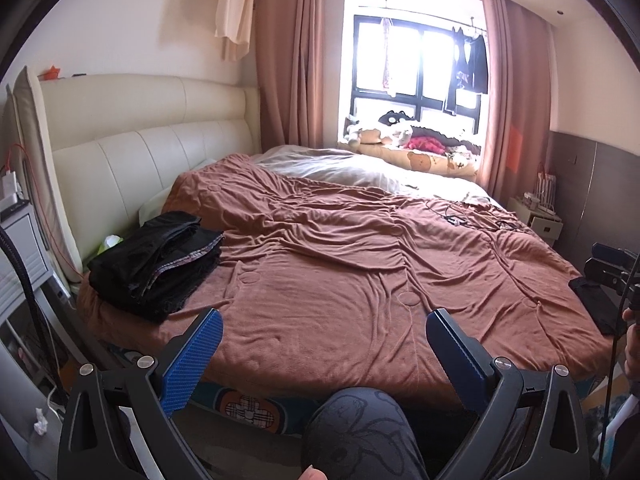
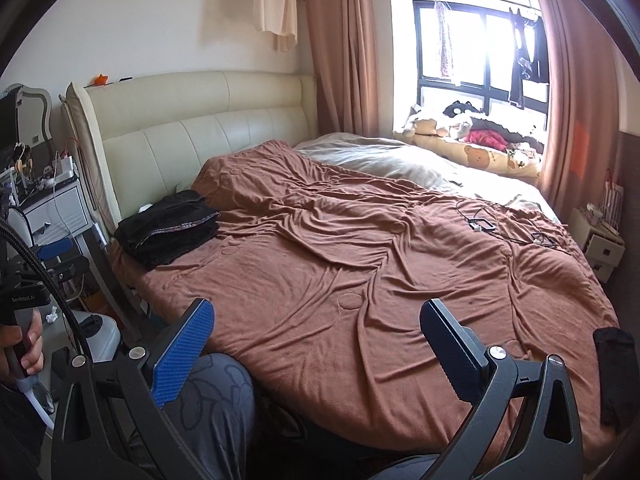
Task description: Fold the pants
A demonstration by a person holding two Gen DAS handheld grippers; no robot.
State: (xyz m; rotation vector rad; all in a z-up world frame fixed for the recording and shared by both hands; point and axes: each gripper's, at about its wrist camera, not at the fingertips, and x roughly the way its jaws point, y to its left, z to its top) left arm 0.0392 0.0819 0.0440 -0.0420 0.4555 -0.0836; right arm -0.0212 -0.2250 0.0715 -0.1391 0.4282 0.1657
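Observation:
A stack of folded black pants (image 1: 160,264) lies at the bed's near left corner by the headboard; it also shows in the right wrist view (image 2: 168,232). A dark garment (image 1: 596,308) lies at the bed's right edge, also seen in the right wrist view (image 2: 614,376). My left gripper (image 1: 324,332) is open and empty, held in front of the bed's near edge. My right gripper (image 2: 316,324) is open and empty, over the near edge of the bed.
The bed has a wrinkled brown blanket (image 1: 360,260) and a cream headboard (image 1: 140,140). Cables (image 2: 500,228) lie on the far right of the blanket. A nightstand (image 2: 52,208) stands left of the bed. My knee (image 1: 356,428) is below the grippers.

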